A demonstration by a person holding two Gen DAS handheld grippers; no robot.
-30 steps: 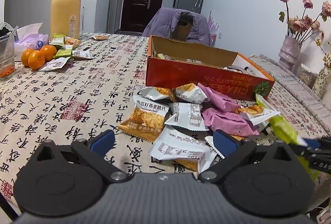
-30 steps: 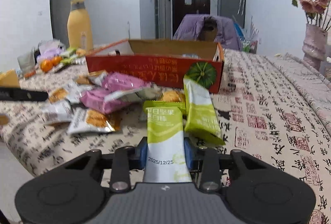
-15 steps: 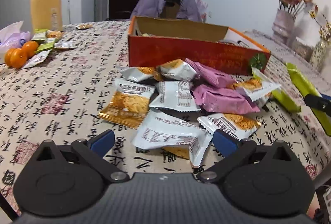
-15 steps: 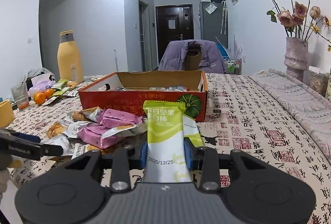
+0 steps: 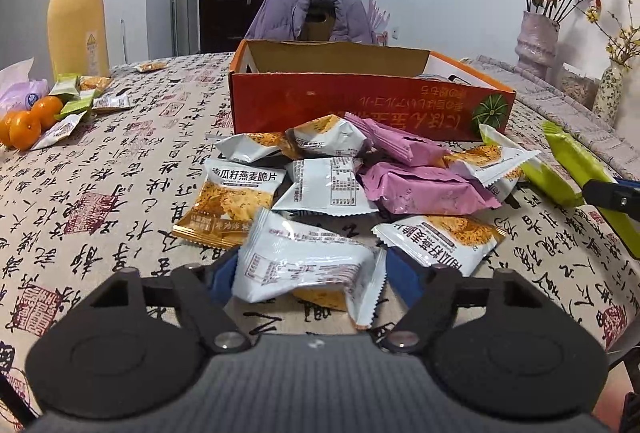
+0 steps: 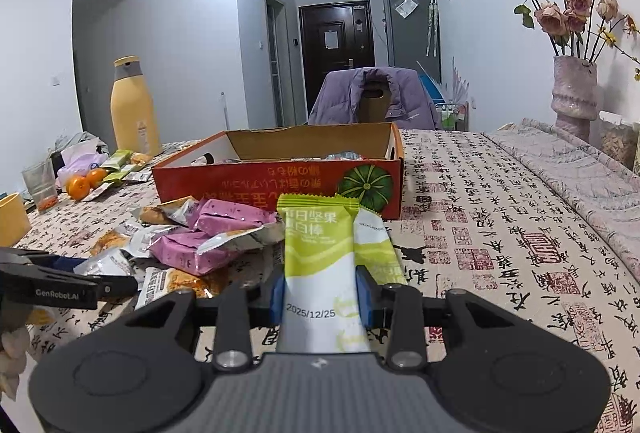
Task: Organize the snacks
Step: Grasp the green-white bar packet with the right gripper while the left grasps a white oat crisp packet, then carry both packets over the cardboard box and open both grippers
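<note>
Pickup is the step in hand. On the left, the left gripper [image 5: 310, 275] is closing its jaws around a white packet [image 5: 308, 265] at the near edge of the snack pile; the packet lies between the blue pads, which seem just to reach its sides. Next it needs a firm pinch, then a lift toward the orange box [image 5: 360, 101] behind. To the right, the right gripper [image 6: 322, 299] pinches a green bar [image 6: 318, 257] upright, short of the box.
</note>
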